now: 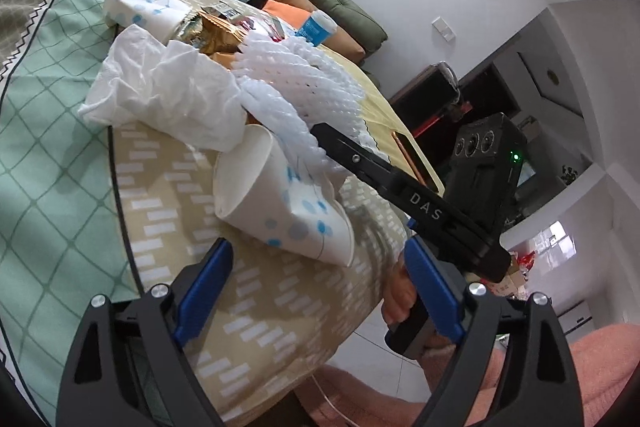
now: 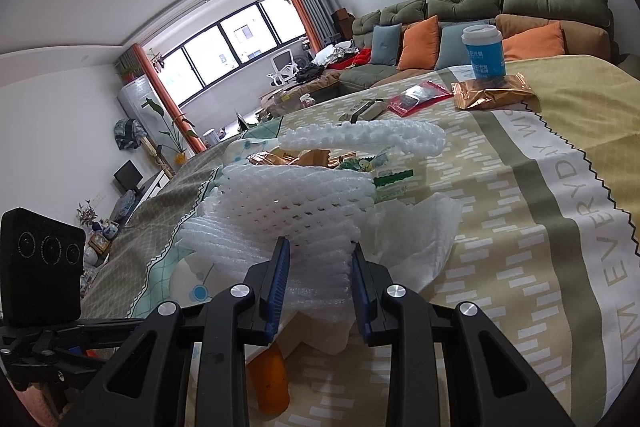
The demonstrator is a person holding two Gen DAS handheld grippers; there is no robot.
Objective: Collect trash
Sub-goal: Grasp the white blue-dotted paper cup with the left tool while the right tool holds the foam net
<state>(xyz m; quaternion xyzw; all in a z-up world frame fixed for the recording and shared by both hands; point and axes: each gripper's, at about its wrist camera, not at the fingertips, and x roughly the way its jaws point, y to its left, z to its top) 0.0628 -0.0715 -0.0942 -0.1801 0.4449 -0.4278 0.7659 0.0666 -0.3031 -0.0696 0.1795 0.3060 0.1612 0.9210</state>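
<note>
Blue-padded fingers of the right gripper [image 2: 318, 287] pinch a stack of white foam netting [image 2: 296, 211], which bulges out ahead of them over the surface [image 2: 520, 227]. Fingers of the left gripper [image 1: 316, 291] stand wide with nothing between them; a crushed paper cup [image 1: 280, 203] lies just ahead of them, a crumpled tissue [image 1: 168, 95] beyond. Gathering seems underway: the left likely needs to advance and close on the cup.

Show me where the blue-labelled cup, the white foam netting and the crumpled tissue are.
blue-labelled cup [image 2: 483, 57]: right wrist view, on its blue label.
white foam netting [image 2: 296, 203]: right wrist view, on its mesh bulk above the fingers.
crumpled tissue [image 1: 160, 95]: left wrist view, on its middle folds.
</note>
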